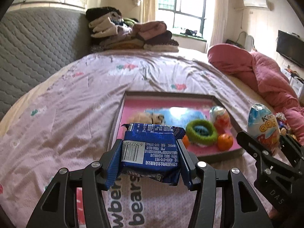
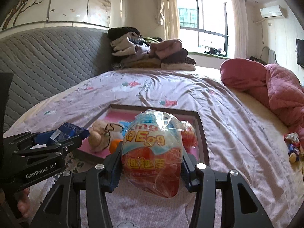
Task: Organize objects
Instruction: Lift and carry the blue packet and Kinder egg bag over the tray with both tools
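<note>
Two claws, each gripping one item: the left claw point(image 1: 151, 157) clamps one blue snack packet point(image 1: 152, 152); the right claw point(image 2: 152, 163) clamps one wrapped toy egg point(image 2: 152, 152). One tray point(image 1: 167, 95) on the bed point(image 1: 76, 98) at 12 o'clock holds two oranges point(image 1: 225, 142).

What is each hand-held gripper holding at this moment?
Left hand-held gripper: closed on the blue snack packet.
Right hand-held gripper: closed on the wrapped toy egg.
</note>
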`<action>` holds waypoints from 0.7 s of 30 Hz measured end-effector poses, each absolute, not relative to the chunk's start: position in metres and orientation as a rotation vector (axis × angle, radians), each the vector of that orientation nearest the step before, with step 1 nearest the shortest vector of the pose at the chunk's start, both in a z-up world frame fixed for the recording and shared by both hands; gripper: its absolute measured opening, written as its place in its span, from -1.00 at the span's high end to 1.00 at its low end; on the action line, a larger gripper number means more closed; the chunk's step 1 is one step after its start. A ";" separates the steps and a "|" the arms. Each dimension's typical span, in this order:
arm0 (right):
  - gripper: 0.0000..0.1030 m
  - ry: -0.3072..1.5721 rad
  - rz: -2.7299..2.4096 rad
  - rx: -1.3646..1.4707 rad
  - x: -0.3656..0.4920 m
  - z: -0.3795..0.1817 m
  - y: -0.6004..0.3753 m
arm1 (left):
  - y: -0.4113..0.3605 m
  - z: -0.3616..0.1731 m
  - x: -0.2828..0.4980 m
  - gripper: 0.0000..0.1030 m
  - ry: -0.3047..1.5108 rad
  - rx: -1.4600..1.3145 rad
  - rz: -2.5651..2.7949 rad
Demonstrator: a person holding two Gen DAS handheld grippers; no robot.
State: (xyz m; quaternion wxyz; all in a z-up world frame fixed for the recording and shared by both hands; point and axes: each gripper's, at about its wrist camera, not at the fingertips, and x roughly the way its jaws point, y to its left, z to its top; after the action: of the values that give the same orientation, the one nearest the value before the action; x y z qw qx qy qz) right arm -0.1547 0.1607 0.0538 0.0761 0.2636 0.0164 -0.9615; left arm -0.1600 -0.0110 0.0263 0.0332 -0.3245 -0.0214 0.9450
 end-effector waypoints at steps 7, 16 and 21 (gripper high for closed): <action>0.01 0.073 -2.902 0.731 -0.159 0.066 0.159 | -0.007 0.040 -0.163 -0.09 -0.038 -0.915 2.954; 0.01 0.089 -2.921 0.698 -0.168 0.069 0.157 | -0.005 0.047 -0.176 -0.09 -0.027 -0.872 2.989; 0.01 0.105 -2.933 0.671 -0.180 0.072 0.156 | -0.008 0.046 -0.188 -0.09 -0.024 -0.885 2.996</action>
State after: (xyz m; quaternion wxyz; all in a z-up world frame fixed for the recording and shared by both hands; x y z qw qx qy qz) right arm -0.1796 0.1562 0.0723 0.0654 0.2223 0.0349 -0.9721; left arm -0.1881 -0.0081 0.0459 0.0087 -0.2833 -0.0076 0.9590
